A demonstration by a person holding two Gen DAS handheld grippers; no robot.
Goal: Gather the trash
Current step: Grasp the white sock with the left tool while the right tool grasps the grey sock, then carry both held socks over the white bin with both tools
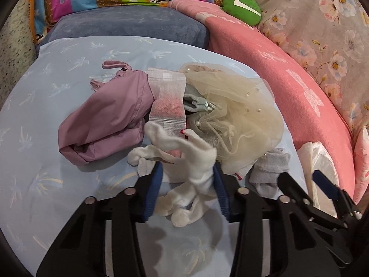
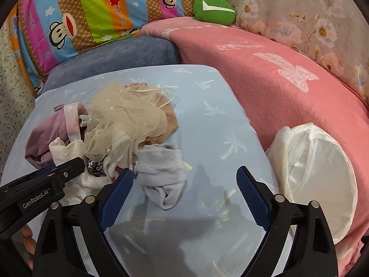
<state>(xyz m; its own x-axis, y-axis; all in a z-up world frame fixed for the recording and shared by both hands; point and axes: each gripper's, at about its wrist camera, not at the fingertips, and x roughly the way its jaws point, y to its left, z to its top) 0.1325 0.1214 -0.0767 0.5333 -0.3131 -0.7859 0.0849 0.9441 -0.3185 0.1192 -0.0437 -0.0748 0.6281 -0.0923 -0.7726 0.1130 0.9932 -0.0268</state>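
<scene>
A heap of small clothes lies on a light blue pillow [image 1: 34,115]: a mauve pouch [image 1: 108,120], a pink-white band [image 1: 167,101], cream tulle with pearls [image 1: 242,117], white socks [image 1: 196,161] and a grey sock [image 1: 269,170]. My left gripper [image 1: 188,182] is closed around the white socks, which hang between its blue pads. My right gripper [image 2: 184,191] is open and empty, its left pad beside the grey sock [image 2: 161,168]. The heap [image 2: 120,120] and the left gripper [image 2: 46,180] also show in the right wrist view.
A white plastic bag [image 2: 316,175] lies open on the pink blanket [image 2: 265,87] to the right of the pillow [image 2: 207,120]. A grey-blue cushion [image 1: 129,23], a striped cartoon pillow [image 2: 92,11], a green plush [image 2: 214,9] and floral fabric [image 2: 311,18] stand behind.
</scene>
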